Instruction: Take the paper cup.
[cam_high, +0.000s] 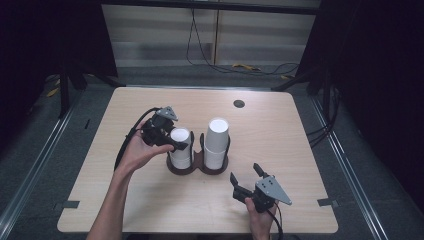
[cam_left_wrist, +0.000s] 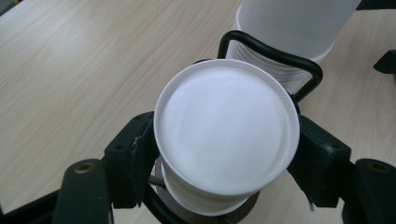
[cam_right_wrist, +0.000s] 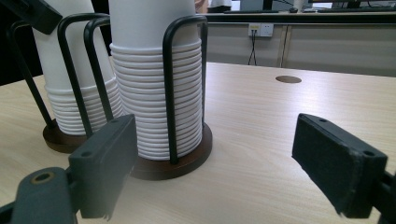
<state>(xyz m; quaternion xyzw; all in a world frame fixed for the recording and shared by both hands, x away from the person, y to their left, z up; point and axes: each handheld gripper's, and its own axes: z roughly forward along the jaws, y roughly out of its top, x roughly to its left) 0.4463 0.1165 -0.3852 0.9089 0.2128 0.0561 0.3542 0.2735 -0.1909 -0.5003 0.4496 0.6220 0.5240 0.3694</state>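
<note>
Cup stack (cam_left_wrist: 226, 140) clamped at top by left hand-held gripper (cam_high: 176, 141); right hand-held gripper (cam_high: 247, 180) released, low over bench (cam_high: 280, 130).

Two stacks of white paper cups, left stack (cam_high: 180, 147) beside right stack (cam_high: 216, 142), stand in a dark double wire holder (cam_high: 197, 167) at mid wooden tabletop (cam_high: 125, 195).

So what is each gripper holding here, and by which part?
The left gripper clamps the top cup of the left stack by its sides, just under the upturned base. The right gripper is open, holding nothing.
</note>
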